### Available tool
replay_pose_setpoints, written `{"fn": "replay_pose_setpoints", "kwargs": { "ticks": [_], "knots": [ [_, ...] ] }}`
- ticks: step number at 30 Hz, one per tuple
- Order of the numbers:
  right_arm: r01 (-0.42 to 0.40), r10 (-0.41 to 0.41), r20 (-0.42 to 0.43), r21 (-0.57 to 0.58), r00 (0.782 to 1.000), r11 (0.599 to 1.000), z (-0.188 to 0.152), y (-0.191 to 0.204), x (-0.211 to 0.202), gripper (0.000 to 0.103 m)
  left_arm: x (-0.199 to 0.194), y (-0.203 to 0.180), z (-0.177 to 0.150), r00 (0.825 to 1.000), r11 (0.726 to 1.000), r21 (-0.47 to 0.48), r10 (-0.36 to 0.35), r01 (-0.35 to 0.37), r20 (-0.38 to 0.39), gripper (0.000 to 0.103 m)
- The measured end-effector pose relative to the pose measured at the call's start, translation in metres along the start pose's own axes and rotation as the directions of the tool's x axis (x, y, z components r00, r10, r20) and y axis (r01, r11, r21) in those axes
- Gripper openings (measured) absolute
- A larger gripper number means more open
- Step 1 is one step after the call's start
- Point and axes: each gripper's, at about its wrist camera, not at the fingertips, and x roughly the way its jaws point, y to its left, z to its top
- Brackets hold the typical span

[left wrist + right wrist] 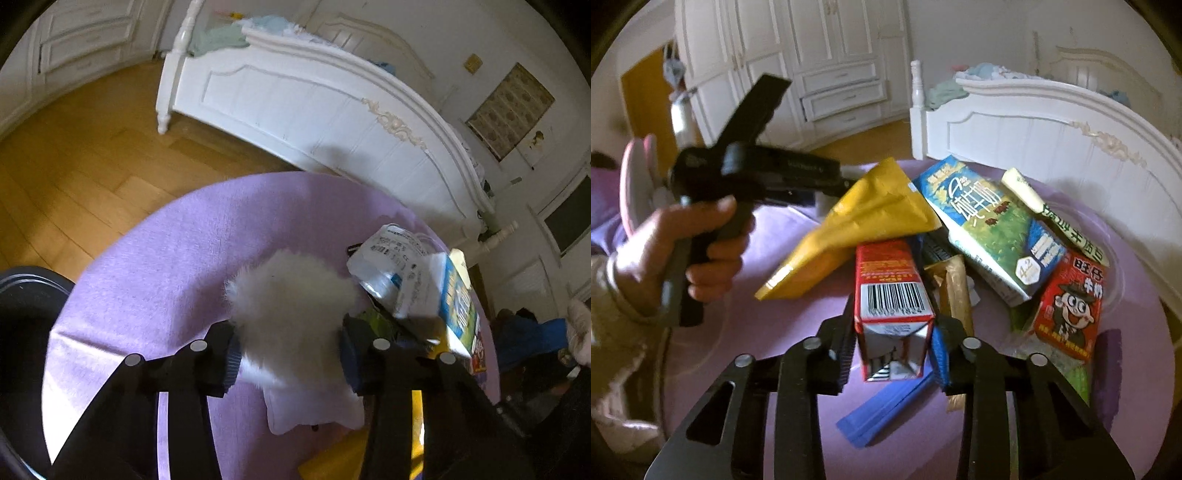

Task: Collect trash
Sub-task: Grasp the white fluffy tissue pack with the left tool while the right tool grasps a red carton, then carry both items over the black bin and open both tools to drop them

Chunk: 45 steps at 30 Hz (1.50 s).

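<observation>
**Both grippers clamped on trash at the purple table**

Right gripper point(894, 350) pinches a red carton point(892, 295) in the crowded pile. Left gripper point(290, 341) squeezes white fluff point(291, 291); bare purple table point(166, 258) lies leftward. Items behind the fluff are partly hidden.

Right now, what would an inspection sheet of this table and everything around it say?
Surface: round table under a purple cloth.
Job's things: red drink carton, blue-green milk carton, red cartoon-face carton, yellow paper bag, blue strip, crumpled clear plastic bottle, fluffy white wad.
Clutter: nothing seen apart from the trash.
Grippers: left gripper clamped on the fluffy white wad; right gripper clamped on the red drink carton.
Cables: nothing seen.
Surroundings: white bed footboard, white wardrobe, wooden floor.
</observation>
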Motion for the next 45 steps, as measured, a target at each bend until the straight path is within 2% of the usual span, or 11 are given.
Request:
{"fn": "replay_pose_setpoints", "kwargs": {
  "ticks": [6, 13, 15, 18, 22, 29, 32, 36, 38, 41, 45],
  "knots": [
    [-0.111, 0.107, 0.046, 0.104, 0.993, 0.988, -0.010, -0.003, -0.048, 0.033, -0.070, -0.008, -0.020, 0.987, 1.000, 0.024, -0.010, 0.006, 0.160, 0.044],
    [-0.257, 0.238, 0.132, 0.153, 0.962, 0.954, 0.010, 0.022, -0.101, 0.033, -0.166, 0.036, -0.055, 0.941, 0.998, -0.070, 0.026, -0.003, 0.337, 0.044],
    [-0.278, 0.262, 0.123, 0.134, 0.957, 0.951, 0.020, 0.041, -0.102, 0.033, -0.182, 0.063, -0.069, 0.936, 0.993, -0.119, 0.039, 0.003, 0.351, 0.044],
    [-0.300, 0.293, 0.076, 0.095, 0.953, 0.949, 0.039, 0.079, -0.086, 0.033, -0.199, 0.099, -0.086, 0.923, 0.982, -0.187, 0.108, -0.041, 0.370, 0.044],
    [-0.343, 0.344, -0.014, 0.062, 0.939, 0.937, 0.068, 0.132, -0.034, 0.033, -0.199, 0.157, -0.108, 0.928, 0.957, -0.285, 0.156, -0.057, 0.339, 0.044],
    [-0.304, 0.299, -0.232, 0.014, 0.926, 0.953, 0.098, 0.214, 0.099, 0.033, -0.164, 0.227, -0.127, 0.955, 0.917, -0.399, 0.128, -0.011, 0.268, 0.044],
    [-0.248, 0.225, -0.309, -0.038, 0.924, 0.968, 0.096, 0.242, 0.148, 0.033, -0.143, 0.249, -0.130, 0.964, 0.902, -0.432, 0.122, -0.008, 0.236, 0.045],
    [-0.163, 0.104, -0.408, -0.111, 0.907, 0.980, 0.087, 0.264, 0.204, 0.033, -0.119, 0.272, -0.137, 0.975, 0.886, -0.464, 0.117, -0.017, 0.187, 0.045],
    [-0.114, 0.027, -0.410, -0.190, 0.912, 0.975, 0.086, 0.278, 0.215, 0.033, -0.108, 0.280, -0.141, 0.980, 0.881, -0.473, 0.113, -0.022, 0.165, 0.045],
    [-0.091, -0.011, -0.444, -0.208, 0.896, 0.974, 0.080, 0.287, 0.228, 0.033, -0.101, 0.282, -0.143, 0.980, 0.883, -0.467, 0.134, -0.050, 0.150, 0.047],
    [-0.075, -0.040, -0.437, -0.244, 0.899, 0.967, 0.084, 0.292, 0.229, 0.033, -0.102, 0.282, -0.144, 0.978, 0.887, -0.459, 0.141, -0.056, 0.153, 0.048]
  ]
}}
